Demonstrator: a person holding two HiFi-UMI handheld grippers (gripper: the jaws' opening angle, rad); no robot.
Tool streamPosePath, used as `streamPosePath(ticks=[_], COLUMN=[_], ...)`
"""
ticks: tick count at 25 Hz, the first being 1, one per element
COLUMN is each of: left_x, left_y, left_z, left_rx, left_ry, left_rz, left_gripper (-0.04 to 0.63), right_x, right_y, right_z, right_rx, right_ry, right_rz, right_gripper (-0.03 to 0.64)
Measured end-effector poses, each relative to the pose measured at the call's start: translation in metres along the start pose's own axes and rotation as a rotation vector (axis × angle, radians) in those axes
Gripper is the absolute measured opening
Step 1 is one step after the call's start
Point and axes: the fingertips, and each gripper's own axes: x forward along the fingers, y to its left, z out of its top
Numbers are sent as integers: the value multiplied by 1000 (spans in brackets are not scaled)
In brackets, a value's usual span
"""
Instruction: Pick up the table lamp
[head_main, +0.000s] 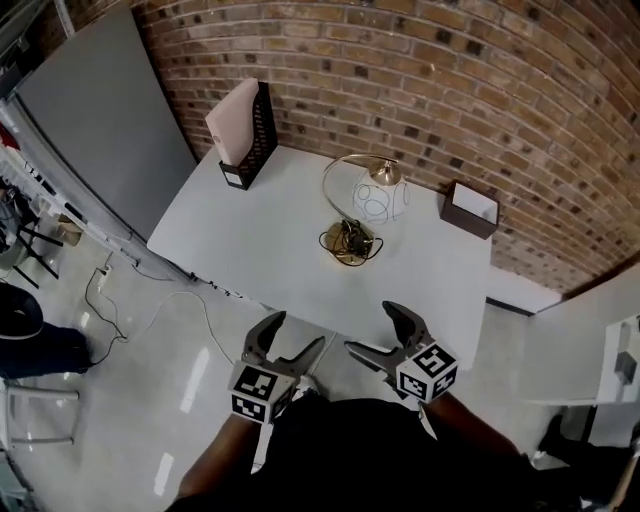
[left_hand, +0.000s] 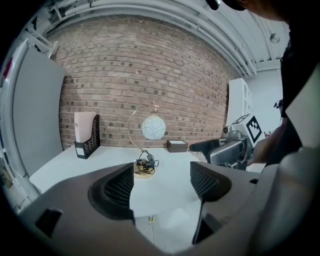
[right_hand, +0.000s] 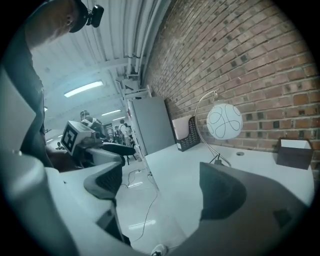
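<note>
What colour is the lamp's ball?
The ball is white with swirly lines, clearest in right gripper view.

The white table (head_main: 250, 255) bears a table lamp (head_main: 380, 198), a black file holder (head_main: 250, 140) and a brown box (head_main: 470, 210).

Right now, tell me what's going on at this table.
A person holds a gripper in each hand. The left gripper and the right gripper both have open jaws with nothing between them, and hover just short of the near edge of the white table. The lamp stands untouched near the table's middle, its cord bundled at its foot. A file holder and a small box sit at the back by the brick wall.
</note>
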Motion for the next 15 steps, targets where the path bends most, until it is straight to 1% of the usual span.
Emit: streamPosePath(ticks=[4, 7, 11, 15], left_x=[8, 19, 33, 52], left_y=[32, 48, 52, 52], left_z=[-1, -1, 8, 14], left_rx=[18, 39, 41, 49], left_ry=[10, 22, 17, 20], left_rz=[-52, -95, -143, -170], left_gripper=[353, 353, 353, 353], right_x=[26, 38, 42, 43], right_y=[-8, -12, -19, -42], right_z=[3, 3, 0, 10], right_rx=[21, 38, 51, 54], right_ry=[-10, -16, -4, -23], right_rz=[-67, -108, -145, -178], right_gripper=[488, 486, 486, 485])
